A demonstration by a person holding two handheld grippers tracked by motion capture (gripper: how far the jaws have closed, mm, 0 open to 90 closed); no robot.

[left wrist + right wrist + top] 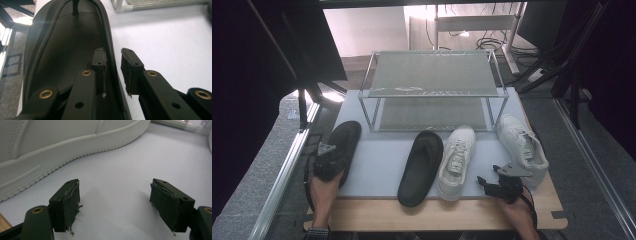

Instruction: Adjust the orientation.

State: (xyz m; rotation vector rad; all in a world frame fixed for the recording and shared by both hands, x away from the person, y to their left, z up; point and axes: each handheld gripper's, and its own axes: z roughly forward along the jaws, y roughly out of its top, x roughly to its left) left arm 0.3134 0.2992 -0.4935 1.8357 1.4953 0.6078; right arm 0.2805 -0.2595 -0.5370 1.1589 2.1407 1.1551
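Tools poised over shoes at the bench's near edge

Sandal lies by the bench's left edge; my left tool straddles its right rim, one pad inside the footbed, one outside on the bench, a gap visible between rim and pads. My right tool stands wide and empty beside a white sneaker near the right corner.

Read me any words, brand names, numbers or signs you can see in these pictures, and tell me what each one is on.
There is no readable text.
Two white lace-up sneakers: no legible brand or number.
Two black rubber flip-flops: plain where they show.
Silver wire-mesh two-tier shoe rack: the pale streaks on its upper shelf's front edge are too blurred to tell.
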